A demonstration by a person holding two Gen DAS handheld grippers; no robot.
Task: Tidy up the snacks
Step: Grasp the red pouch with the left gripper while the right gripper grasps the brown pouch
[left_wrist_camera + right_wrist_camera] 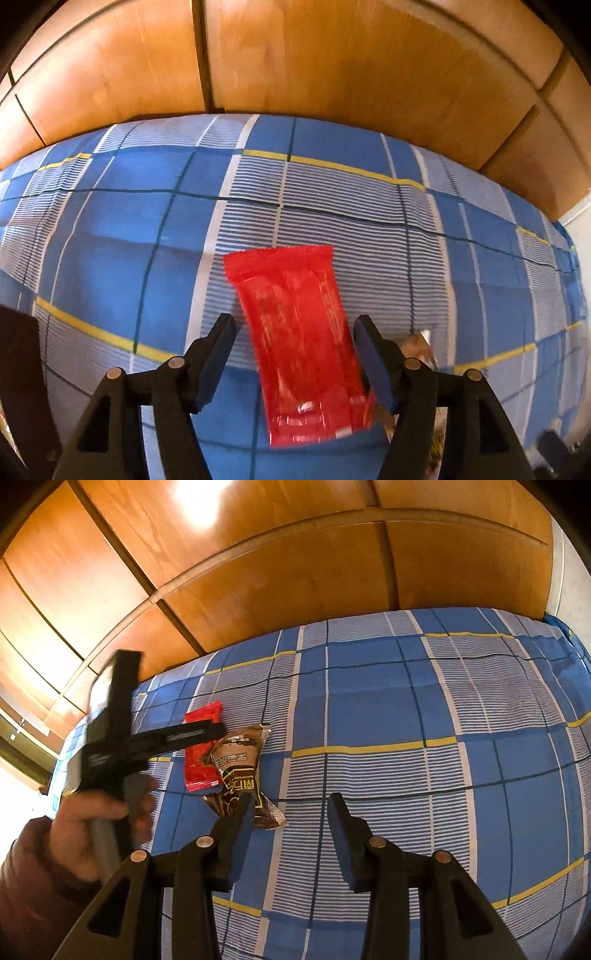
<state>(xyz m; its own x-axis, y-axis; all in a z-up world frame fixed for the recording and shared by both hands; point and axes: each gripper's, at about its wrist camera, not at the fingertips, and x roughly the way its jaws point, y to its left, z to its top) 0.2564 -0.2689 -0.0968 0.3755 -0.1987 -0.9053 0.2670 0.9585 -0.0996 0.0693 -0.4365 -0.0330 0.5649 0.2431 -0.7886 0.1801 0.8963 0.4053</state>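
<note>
While the red glossy plastic snack packet lies flat on the blue plaid bedsheet, we hold our left tongs above it, jaws standing wide on either side, pads not pressing. A brown foil snack pouch lies just beside it, touching or overlapping its edge. Our right tongs hang partly parted and empty over the sheet, near the pouch. We judge the red packet light, thin and slippery, its film crinkly and easily crushed, on a soft bed that gives underneath. Across the narrow width at mid-length looks the surest place to pinch it.
</note>
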